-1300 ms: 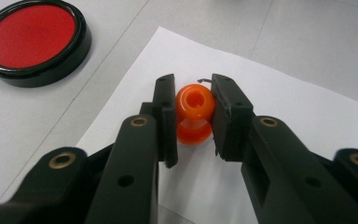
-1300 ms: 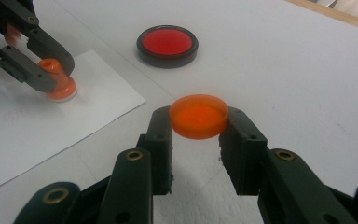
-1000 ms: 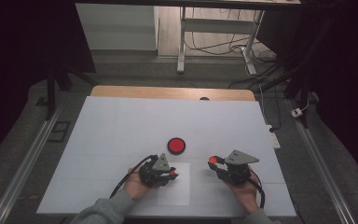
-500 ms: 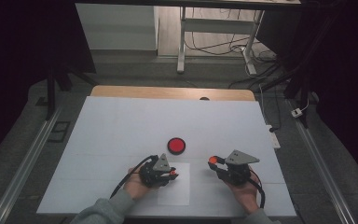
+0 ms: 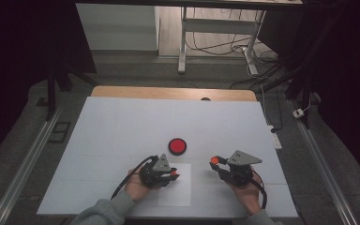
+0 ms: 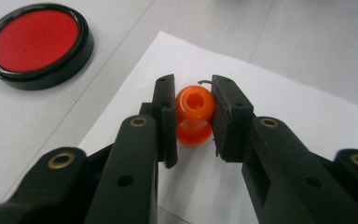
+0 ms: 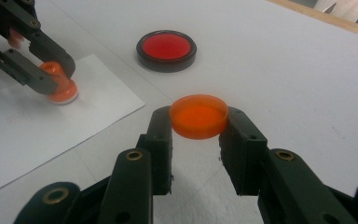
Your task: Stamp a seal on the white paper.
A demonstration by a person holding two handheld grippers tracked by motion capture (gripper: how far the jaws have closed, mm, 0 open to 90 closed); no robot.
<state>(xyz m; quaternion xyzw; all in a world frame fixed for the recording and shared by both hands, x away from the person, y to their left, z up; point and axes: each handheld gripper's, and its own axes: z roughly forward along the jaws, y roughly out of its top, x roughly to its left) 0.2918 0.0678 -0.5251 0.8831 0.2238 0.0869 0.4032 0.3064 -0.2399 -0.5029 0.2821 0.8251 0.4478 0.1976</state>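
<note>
Tongs in your left hand (image 5: 172, 175) were clamped on an orange stamp (image 6: 194, 115), its rounded knob squeezed between the two black jaws and its base pressed down on a white sheet of paper (image 6: 279, 121) that lay on the desk (image 5: 122, 126). From the right gripper view you could see the same stamp (image 7: 58, 86) standing upright on that paper (image 7: 37, 135), with a pale rim at its foot touching the sheet. Your right tongs (image 7: 198, 125) were closed on an orange round cap (image 7: 199, 116), gripped by its sides and held level, clear of the desk surface, with its hollow side facing up. In the high view that cap (image 5: 214, 160) showed as a small orange spot at the tip of the right tongs (image 5: 217, 162), well apart from the left ones and off the paper to its right. A red ink pad in a black round case (image 5: 177, 146) sat open on the desk just beyond the paper's far edge, between your two hands and a little farther from you; in the left gripper view it (image 6: 36, 44) lay beside the paper's corner, not touching it. Both of your hands rested low near the front edge of the desk, with a grey sleeve (image 5: 104, 213) showing on your left arm.
</note>
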